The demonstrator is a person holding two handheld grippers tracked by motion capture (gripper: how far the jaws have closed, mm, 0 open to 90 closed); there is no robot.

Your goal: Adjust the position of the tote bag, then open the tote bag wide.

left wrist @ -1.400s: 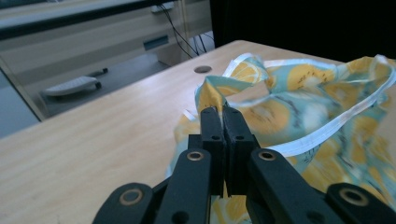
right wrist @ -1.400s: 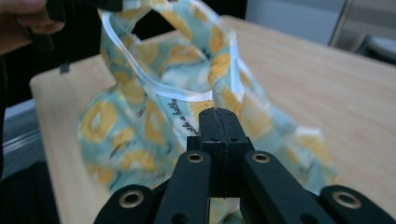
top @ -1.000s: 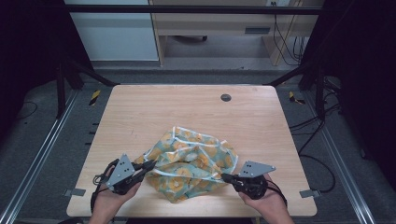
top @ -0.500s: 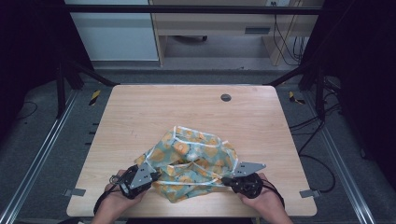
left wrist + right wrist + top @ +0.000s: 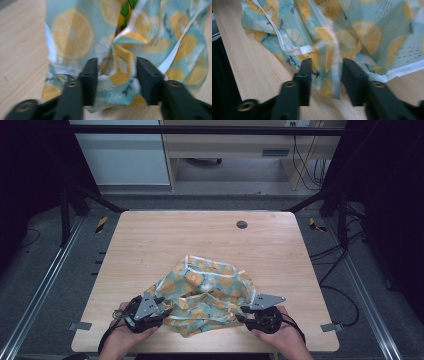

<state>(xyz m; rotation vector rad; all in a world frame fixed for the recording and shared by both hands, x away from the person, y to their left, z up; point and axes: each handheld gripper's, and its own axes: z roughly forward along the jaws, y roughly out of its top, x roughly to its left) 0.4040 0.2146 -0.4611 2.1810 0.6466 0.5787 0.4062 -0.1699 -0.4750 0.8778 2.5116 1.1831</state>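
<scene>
Lemon-print cloth [image 5: 207,292] crumpled, long axis left–right along table [image 5: 150,240] front, left gripper [image 5: 113,75] and right gripper [image 5: 325,75] jaws apart around folds.

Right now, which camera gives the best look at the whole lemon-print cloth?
The high view: the cloth lies crumpled near the table's front edge, its full outline visible. The left gripper view and right gripper view each show a blurry close-up fold between open jaws.
</scene>
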